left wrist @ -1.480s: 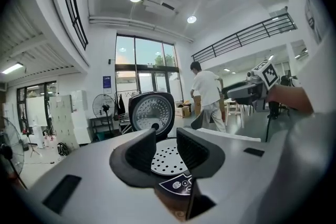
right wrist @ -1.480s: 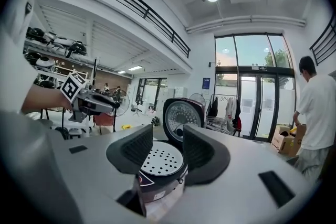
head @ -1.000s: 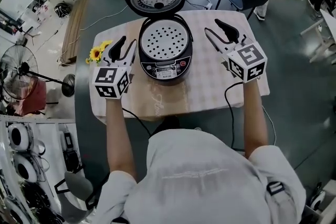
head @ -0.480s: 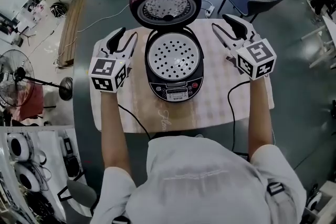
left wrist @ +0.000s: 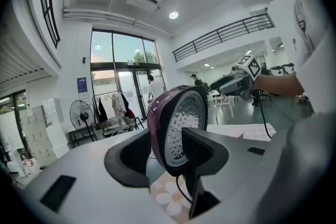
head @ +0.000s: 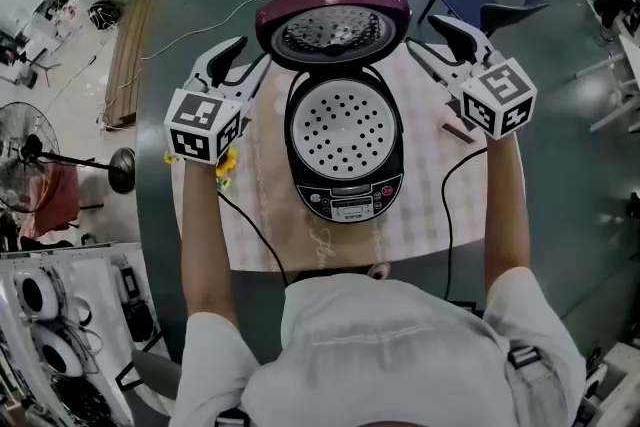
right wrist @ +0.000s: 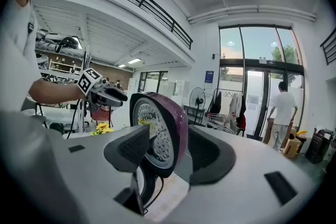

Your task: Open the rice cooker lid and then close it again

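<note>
The rice cooker stands on the table with its maroon lid swung up behind the perforated inner tray. My left gripper is at the lid's left edge and my right gripper at its right edge. Both have just been opening their jaws. In the left gripper view the lid lines up with the gap of the left gripper, and no pad presses on it. In the right gripper view the lid likewise shows between the open jaws of the right gripper, untouched.
A patterned cloth covers the table. Sunflowers lie under my left arm. A cable runs off the front edge. A blue chair stands behind the table at the right, a floor fan at the far left.
Both grippers have moved away from me, from beside the cooker's body up to the two sides of the raised lid. Their jaws stand wider than before.
</note>
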The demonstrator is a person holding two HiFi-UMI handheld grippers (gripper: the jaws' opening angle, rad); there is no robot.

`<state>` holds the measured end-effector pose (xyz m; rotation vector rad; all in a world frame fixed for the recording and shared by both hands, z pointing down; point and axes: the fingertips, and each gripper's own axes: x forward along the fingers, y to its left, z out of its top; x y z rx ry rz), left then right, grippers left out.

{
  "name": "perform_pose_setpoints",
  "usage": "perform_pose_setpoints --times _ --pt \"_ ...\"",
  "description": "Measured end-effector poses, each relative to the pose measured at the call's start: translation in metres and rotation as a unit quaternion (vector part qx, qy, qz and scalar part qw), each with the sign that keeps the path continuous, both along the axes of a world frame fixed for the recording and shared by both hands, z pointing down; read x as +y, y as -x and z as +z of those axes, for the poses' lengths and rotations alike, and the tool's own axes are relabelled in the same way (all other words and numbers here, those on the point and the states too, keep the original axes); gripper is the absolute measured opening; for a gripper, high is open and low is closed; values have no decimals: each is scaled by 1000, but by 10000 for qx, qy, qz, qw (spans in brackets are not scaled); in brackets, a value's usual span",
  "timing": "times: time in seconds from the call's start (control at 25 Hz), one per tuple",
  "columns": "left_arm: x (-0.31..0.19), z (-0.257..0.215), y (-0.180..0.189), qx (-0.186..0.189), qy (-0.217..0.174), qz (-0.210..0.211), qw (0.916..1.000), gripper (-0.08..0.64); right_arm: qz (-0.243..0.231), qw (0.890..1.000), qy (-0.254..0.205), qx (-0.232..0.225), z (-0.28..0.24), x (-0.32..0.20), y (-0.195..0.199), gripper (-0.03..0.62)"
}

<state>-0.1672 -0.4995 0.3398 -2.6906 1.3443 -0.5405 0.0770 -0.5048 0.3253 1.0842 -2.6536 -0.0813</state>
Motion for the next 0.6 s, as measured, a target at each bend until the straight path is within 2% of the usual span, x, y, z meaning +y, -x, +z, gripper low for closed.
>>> perform_pose_setpoints --times 0.36,0.6 --pt "-35 6 -3 -202 180 393 9989 218 -265 9996 68 8 4 -40 18 279" --pt "-42 5 -12 -86 248 787 9965 218 -626 9978 155 152 14 -49 30 279"
